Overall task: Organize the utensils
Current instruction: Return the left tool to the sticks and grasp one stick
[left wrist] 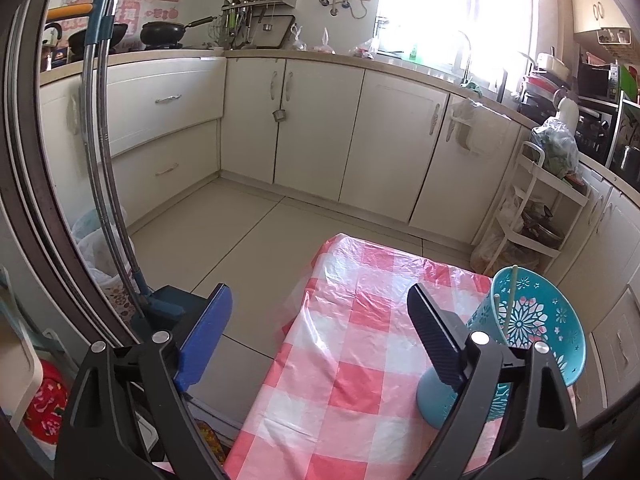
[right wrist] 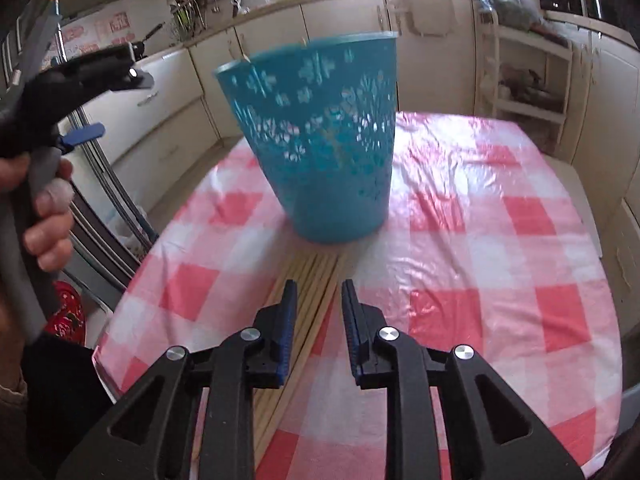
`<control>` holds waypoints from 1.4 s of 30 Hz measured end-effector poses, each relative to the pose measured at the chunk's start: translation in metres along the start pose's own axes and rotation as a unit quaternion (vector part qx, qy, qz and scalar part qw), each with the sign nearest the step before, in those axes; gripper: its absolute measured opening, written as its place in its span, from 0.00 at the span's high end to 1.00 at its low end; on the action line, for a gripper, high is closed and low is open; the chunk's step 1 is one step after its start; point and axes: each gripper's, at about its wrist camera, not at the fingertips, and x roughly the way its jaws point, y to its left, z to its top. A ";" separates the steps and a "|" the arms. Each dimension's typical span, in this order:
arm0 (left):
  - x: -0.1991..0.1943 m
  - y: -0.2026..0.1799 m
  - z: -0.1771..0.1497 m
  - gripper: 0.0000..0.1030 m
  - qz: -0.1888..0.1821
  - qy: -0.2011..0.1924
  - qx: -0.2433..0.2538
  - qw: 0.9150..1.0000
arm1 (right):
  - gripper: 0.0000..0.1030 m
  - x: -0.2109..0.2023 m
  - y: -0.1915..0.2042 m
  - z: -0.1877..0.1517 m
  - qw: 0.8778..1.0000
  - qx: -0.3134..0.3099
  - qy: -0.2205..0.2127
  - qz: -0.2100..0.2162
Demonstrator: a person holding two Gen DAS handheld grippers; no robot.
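A teal perforated holder (right wrist: 320,140) stands on the pink checked tablecloth (right wrist: 480,280), with chopstick tips showing above its rim. It also shows at the right in the left wrist view (left wrist: 532,320), with two chopsticks (left wrist: 513,300) inside. Several wooden chopsticks (right wrist: 312,280) lie in a bundle on the cloth in front of it. My right gripper (right wrist: 318,292) is open, its jaws straddling the bundle just above it. My left gripper (left wrist: 320,308) is wide open and empty, over the table's left edge. The left tool (right wrist: 60,80) is held at the left in the right wrist view.
Cream kitchen cabinets (left wrist: 320,128) run along the far wall. A white rack (left wrist: 532,208) stands right of the table (left wrist: 360,360). A mop with metal poles (left wrist: 100,160) leans at the left beside a dark door frame. A tiled floor (left wrist: 224,240) lies beyond the table.
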 end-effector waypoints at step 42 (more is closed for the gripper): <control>0.040 -0.066 -0.147 0.14 -0.092 0.239 0.191 0.947 | 0.91 0.014 -0.040 -0.023 0.998 -0.040 0.043 -0.014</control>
